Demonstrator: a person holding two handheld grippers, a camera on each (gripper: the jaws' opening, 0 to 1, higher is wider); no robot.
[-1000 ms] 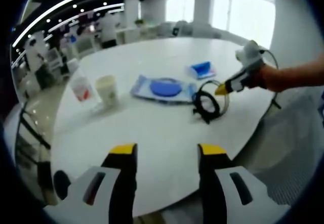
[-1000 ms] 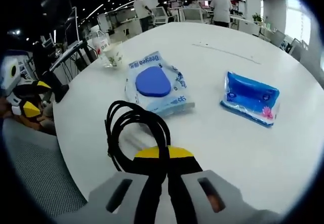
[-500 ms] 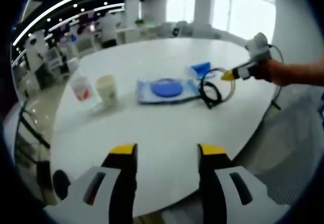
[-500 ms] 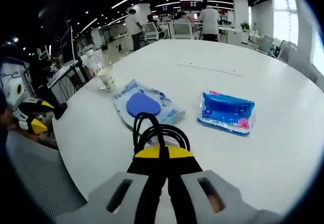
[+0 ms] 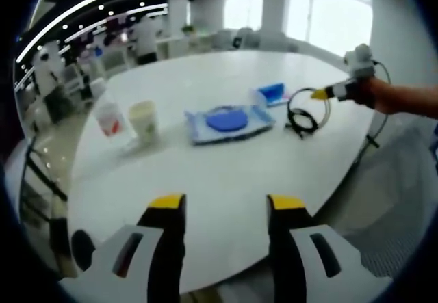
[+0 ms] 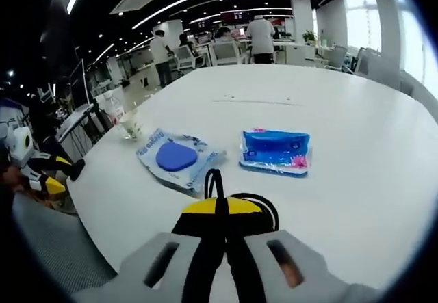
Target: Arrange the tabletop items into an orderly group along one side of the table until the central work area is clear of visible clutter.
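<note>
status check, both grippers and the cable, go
Right gripper shut on coiled black cable, lifted. Left gripper open, empty. Blue wipes pack close ahead.

Bright window glare, soft fisheye blur

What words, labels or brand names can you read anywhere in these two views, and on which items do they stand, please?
None can be read for certain.
Wet-wipe pack: printed lettering along its edge, too blurred to read.
Blue tissue pack: only a pink mark, no legible text.
Bottle: red label, too small to read.
Cup: no text visible.
</note>
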